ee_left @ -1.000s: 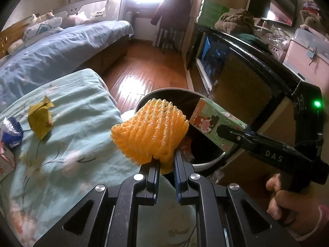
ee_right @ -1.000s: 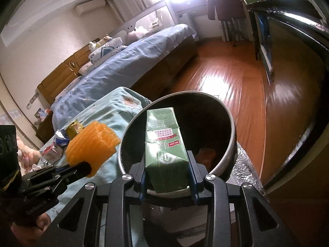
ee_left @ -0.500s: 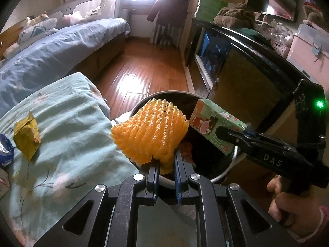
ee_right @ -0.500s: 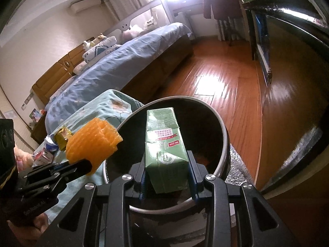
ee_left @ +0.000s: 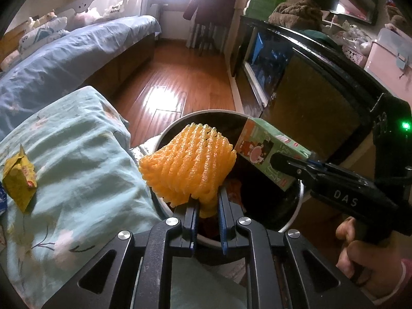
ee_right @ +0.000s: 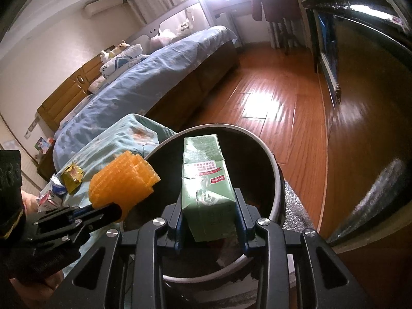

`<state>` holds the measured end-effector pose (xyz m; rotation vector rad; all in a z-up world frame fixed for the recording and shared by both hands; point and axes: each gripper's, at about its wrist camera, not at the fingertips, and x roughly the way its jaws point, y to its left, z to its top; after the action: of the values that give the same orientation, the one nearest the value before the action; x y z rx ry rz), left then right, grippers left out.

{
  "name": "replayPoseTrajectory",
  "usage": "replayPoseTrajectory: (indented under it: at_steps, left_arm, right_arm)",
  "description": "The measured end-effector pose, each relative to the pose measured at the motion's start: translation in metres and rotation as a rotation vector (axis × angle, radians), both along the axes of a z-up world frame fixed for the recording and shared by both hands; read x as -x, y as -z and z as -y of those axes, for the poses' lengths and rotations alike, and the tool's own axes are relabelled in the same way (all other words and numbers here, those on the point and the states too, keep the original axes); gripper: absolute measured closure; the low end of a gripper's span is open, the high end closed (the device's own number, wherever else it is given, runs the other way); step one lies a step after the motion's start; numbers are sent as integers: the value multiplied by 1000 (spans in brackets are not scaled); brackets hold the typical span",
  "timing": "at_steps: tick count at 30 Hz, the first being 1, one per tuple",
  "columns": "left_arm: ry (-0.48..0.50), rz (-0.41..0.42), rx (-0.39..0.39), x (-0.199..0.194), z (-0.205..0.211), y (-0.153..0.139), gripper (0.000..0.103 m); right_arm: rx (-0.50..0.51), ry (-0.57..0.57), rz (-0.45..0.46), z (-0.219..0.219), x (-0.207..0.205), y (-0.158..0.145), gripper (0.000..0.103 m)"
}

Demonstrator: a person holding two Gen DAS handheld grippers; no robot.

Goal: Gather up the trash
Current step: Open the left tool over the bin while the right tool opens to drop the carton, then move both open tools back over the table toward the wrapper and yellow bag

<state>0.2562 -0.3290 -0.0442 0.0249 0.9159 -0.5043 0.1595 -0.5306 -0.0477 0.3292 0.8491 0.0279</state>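
Bin point(ee_right: 276, 180) under both tongs, left point(ee_left: 208, 207) pinching foam net point(ee_left: 189, 166), right point(ee_right: 209, 221) clamping carton point(ee_right: 206, 180).

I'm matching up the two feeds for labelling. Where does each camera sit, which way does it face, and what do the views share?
Left wrist: on the left gripper, looking down past its jaws, shut on the orange foam net, toward the bin; a hand shows.
Right wrist: on the right gripper, jaws clamping the green carton over the bin; the other gripper shows.
Shared: bin, net, carton, yellow wrapper.
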Motion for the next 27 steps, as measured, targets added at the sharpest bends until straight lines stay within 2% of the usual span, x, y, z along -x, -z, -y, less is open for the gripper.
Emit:
replayPoseTrajectory:
  at_steps: [9,12,15,18,22,27]
  left_arm:
    - [-11,-3,8,6,-5,-3,71]
    - [-26,1,19,14,-13,-5,67]
    - [-51,8,30,23,-25,-7,60]
    - [-80,22,42,39,-42,-10,58]
    - [-135,31,56,60,-67,-12,54]
    - [-204,32,78,91,-99,-13,53]
  right_arm:
    - [-30,25,13,4,2,-4,66]
    - [-42,27,19,1,7,-6,62]
    - [-51,19,28,-5,11,-9,55]
    - [-61,1,36,-16,17,-11,45]
    - [-82,-32,44,-37,24,-13,24]
    - [-103,-90,44,-67,30,-15,22]
